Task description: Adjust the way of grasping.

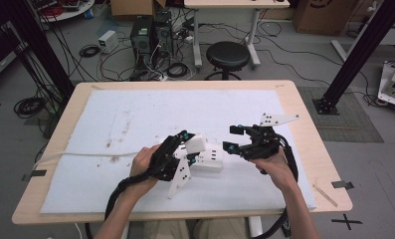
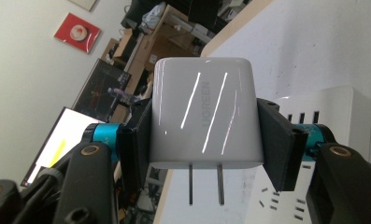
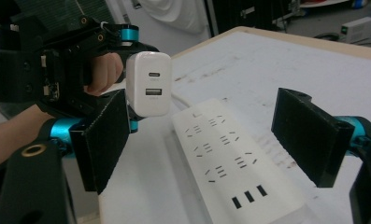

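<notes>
Your left claw (image 2: pixel 204 140) is clenched on the white charger (image 2: pixel 204 112), its two black jaws pressing the plug's flat sides, with the two metal prongs (image 2: pixel 205 184) hanging free below the body. In the high view you hold that charger (image 1: pixel 195 143) raised just above the near end of the white power strip (image 1: pixel 208 159), which lies flat on the white mat (image 1: pixel 135 119) covering the worktop (image 1: pixel 304 124). Your right claw (image 3: pixel 211 135) stands released, its jaws wide apart with nothing between them, hovering over the strip (image 3: pixel 230 172) and just beside the charger (image 3: pixel 149 84).

By the look of it you are mid-carry, lining the charger up with a socket; it is not yet seated. The next move calls for turning the prongs to face the slots squarely, matching them to a two-slot opening, then pressing straight down. The strip looks light enough to slide, so your free right claw could brace it first.

On writing: the charger's glossy face reads "UGREEN" in pale grey letters. Its end face carries two ports, one small oval and one wider rectangular. No legible print can be made out on the strip.
</notes>
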A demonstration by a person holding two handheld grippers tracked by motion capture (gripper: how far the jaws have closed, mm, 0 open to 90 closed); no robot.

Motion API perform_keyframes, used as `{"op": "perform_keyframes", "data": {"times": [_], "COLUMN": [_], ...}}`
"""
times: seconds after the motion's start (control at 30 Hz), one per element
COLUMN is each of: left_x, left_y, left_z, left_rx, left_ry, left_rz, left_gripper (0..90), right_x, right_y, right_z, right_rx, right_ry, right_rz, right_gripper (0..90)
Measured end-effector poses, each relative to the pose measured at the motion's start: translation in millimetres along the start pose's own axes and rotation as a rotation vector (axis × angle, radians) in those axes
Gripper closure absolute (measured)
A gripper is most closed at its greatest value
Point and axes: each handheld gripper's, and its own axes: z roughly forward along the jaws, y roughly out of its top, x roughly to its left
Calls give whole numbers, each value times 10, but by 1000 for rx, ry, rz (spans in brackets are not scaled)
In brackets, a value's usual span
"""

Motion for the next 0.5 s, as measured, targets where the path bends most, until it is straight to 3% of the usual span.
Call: {"op": "perform_keyframes", "data": {"times": [0.03, 0.07, 0.13, 0.23, 0.5], "left_x": [0, -23, -39, -55, -59], "left_y": [0, 38, 62, 86, 138], "left_z": [0, 10, 23, 44, 68], "left_rx": [0, -6, -7, -7, -28], "left_ry": [0, 13, 23, 31, 60], "left_rz": [0, 40, 63, 76, 54], "left_gripper": [424, 424, 424, 424, 424], "right_x": [5, 5, 27, 53, 140], "right_y": [0, 0, 7, 16, 36], "right_z": [15, 15, 78, 128, 242], "right_rx": [3, 3, 7, 11, 6], "right_ry": [4, 4, 23, 53, 67], "right_rz": [2, 2, 0, -6, -17], "right_gripper": [198, 198, 202, 202, 203]}}
